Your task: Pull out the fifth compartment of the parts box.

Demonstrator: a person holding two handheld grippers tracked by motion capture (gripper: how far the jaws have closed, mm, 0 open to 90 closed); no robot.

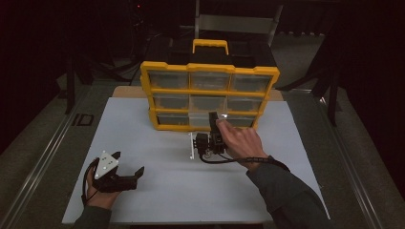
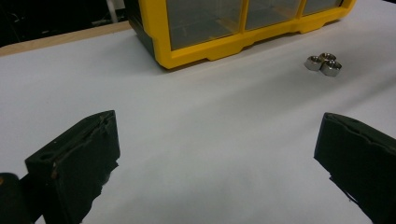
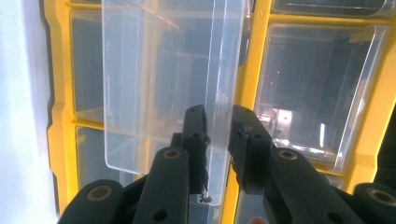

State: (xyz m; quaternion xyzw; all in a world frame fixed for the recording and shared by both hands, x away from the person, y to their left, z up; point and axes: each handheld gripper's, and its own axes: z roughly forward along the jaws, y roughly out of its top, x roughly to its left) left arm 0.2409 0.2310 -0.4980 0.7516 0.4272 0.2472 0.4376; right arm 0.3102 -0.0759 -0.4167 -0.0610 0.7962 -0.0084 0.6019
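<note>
The right hand-held gripper [image 3: 217,135] had its jaws nearly closed on the front wall of a clear drawer [image 3: 163,84], partly pulled from the yellow organizer [image 1: 208,95] at the desk's far edge. The left hand-held gripper [image 2: 210,163] rested wide open and empty near the desk's near-left corner.

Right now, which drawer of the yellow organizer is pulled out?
The bottom-row middle drawer: it juts forward, its wall pinched by the right gripper, while the other drawers sit flush.

No readable text, label, brand, number or sign appears anywhere, neither on the yellow organizer case [image 1: 208,90] nor on its clear drawer [image 3: 173,84].
</note>
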